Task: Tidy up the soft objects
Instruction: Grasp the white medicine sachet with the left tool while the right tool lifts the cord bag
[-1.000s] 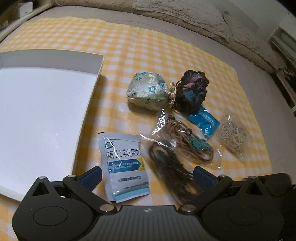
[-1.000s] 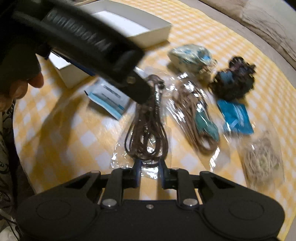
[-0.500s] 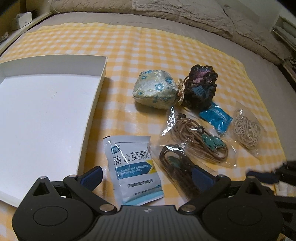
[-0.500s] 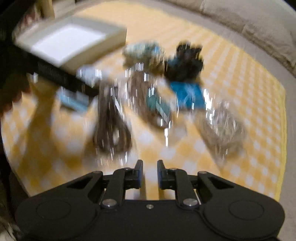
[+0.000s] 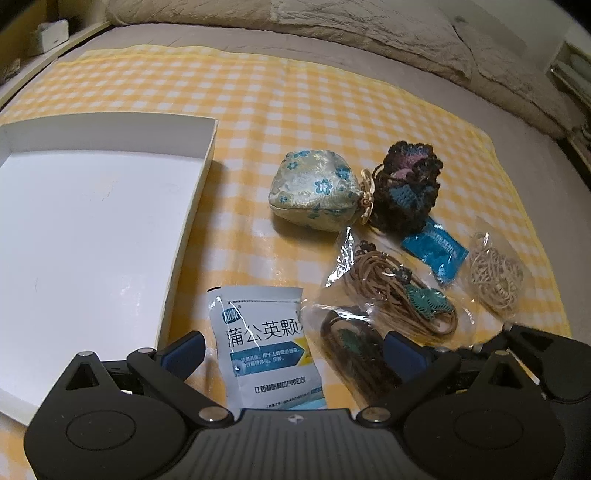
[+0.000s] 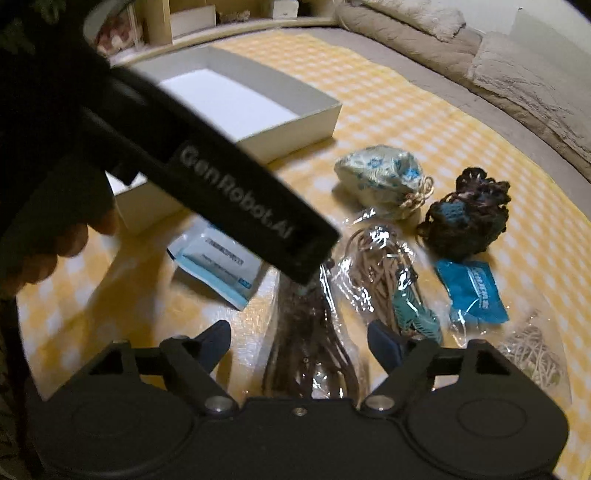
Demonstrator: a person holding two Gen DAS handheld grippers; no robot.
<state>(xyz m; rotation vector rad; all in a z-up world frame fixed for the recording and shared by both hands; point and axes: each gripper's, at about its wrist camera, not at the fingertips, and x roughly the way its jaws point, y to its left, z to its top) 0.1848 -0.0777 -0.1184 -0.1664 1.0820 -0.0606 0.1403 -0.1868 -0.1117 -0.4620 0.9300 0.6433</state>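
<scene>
On the yellow checked cloth lie a white sachet [image 5: 266, 343] [image 6: 218, 262], a floral brocade pouch [image 5: 314, 192] [image 6: 380, 177], a dark crochet pouch [image 5: 406, 188] [image 6: 469, 218] and a blue sachet [image 5: 436, 251] [image 6: 472, 291]. Three clear bags hold cords: tan with a teal charm [image 5: 391, 291] [image 6: 384, 280], dark brown [image 5: 354, 354] [image 6: 310, 347], and pale [image 5: 495, 277] [image 6: 532, 354]. My left gripper [image 5: 293, 347] is open above the white sachet and the dark cord bag. My right gripper [image 6: 299, 336] has its jaws opening, with the dark cord bag between them and the pads apart from it.
An open white box [image 5: 92, 221] [image 6: 229, 99] sits left of the objects. The left tool's black housing [image 6: 236, 206] crosses the right wrist view, with a hand [image 6: 55, 251] on it. A beige quilt [image 5: 369, 33] lies along the far side of the bed.
The right jaws were shut and now stand apart. The right gripper swung away and came back over the dark cord bag. It now shows at the left wrist view's lower right.
</scene>
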